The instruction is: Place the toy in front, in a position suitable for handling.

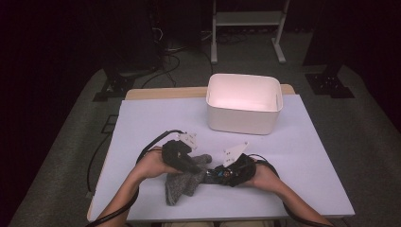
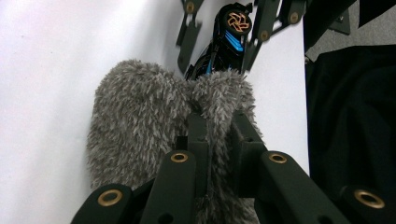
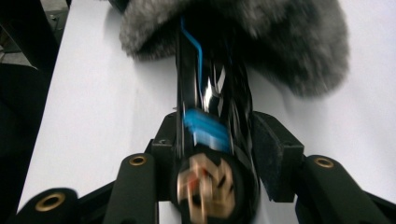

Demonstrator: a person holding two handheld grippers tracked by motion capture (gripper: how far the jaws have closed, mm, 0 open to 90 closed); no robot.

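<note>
A grey fuzzy cloth pouch (image 1: 182,185) lies near the table's front edge. My left gripper (image 1: 196,165) is shut on the pouch's rim (image 2: 135,116), and its jaws (image 2: 219,123) pinch the fluffy fabric. A black rod-like object (image 1: 221,174) with blue markings and an orange fan-shaped end (image 2: 232,28) points at the pouch. My right gripper (image 3: 217,149) is shut on this object (image 3: 210,93) from both sides. The object's far end is tucked under the pouch's edge (image 3: 289,42), and how deep it goes is hidden.
A white plastic bin (image 1: 243,119) stands at the back right of the white table (image 1: 156,118). Cables trail off the table's left and front edges. Dark floor and a metal stand lie behind the table.
</note>
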